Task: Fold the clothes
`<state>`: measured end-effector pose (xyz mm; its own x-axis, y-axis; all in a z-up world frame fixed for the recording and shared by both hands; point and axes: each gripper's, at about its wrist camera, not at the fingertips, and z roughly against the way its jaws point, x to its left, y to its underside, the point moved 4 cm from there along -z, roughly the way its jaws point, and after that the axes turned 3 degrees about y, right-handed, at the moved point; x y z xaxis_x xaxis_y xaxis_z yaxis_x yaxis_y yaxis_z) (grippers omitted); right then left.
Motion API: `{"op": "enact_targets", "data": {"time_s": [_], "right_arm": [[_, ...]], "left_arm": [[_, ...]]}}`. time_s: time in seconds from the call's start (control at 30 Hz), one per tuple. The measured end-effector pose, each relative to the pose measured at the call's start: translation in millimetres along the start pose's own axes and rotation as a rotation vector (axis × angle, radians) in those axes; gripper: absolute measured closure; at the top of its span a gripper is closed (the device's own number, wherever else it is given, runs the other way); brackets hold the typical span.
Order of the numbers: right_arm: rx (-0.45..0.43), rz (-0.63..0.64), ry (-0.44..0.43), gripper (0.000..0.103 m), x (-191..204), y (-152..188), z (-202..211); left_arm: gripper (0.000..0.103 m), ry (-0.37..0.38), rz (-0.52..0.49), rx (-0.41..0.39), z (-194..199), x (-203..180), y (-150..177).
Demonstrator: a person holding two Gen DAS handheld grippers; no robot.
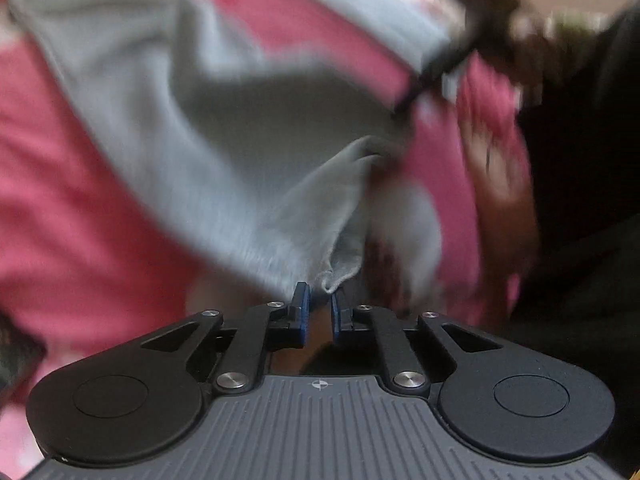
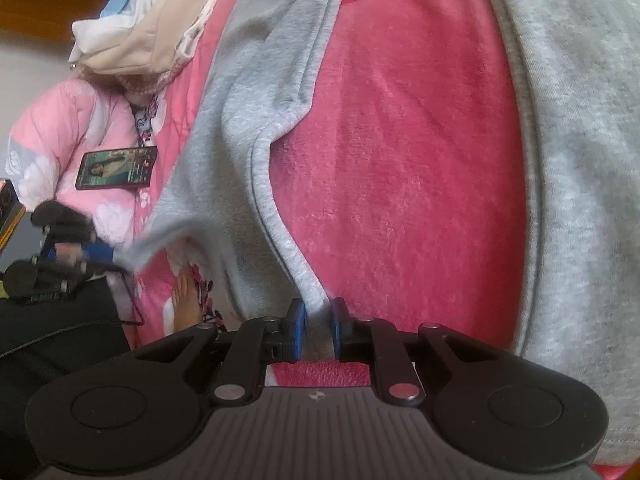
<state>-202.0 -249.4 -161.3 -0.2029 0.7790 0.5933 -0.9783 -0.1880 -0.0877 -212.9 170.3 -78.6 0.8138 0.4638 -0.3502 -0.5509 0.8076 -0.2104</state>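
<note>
Work surface: a bed covered by a pink fleece blanket (image 2: 400, 168), soft and plushy, so nothing slides freely on it. All places below are given relative to this blanket.

Grey garment (image 2: 248, 128): jersey or sweatshirt knit, lies spread across the blanket with a stitched hem running down toward the lower edge of the right wrist view. A second grey expanse covers the blanket's right side.

Right gripper (image 2: 319, 322): jaws pressed onto the hem, grey cloth pinched between the blue pads.

Left gripper (image 1: 319, 312): narrow gap between the pads; a corner of the grey cloth sits at the tips. View is blurred, so I cannot tell whether the pads actually bite.

Off the blanket's left edge: a floral pink quilt (image 2: 60, 128), a phone (image 2: 116, 168) on it, and a pile of pale clothes (image 2: 140, 40).

Handling judgement: light, limp, stretchy; sags between two holds and drags on the fleece. Best taken at hems or corners, where the doubled seam gives the pads something firm. Lift clear before folding over.
</note>
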Motion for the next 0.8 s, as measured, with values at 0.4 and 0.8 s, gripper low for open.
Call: {"op": "enact_targets", "data": {"time_s": [0.4, 0.8], "right_arm": [[-0.034, -0.006, 0.027, 0.082, 3.9, -0.6, 9.7], [-0.052, 0.037, 0.025, 0.073, 12.5, -8.2, 6.0]], "left_arm": [[0.065, -0.062, 0.399, -0.045, -5.5, 61.1, 15.0], [0.066, 0.047, 0.577, -0.121, -41.1, 56.4, 12.1]]}}
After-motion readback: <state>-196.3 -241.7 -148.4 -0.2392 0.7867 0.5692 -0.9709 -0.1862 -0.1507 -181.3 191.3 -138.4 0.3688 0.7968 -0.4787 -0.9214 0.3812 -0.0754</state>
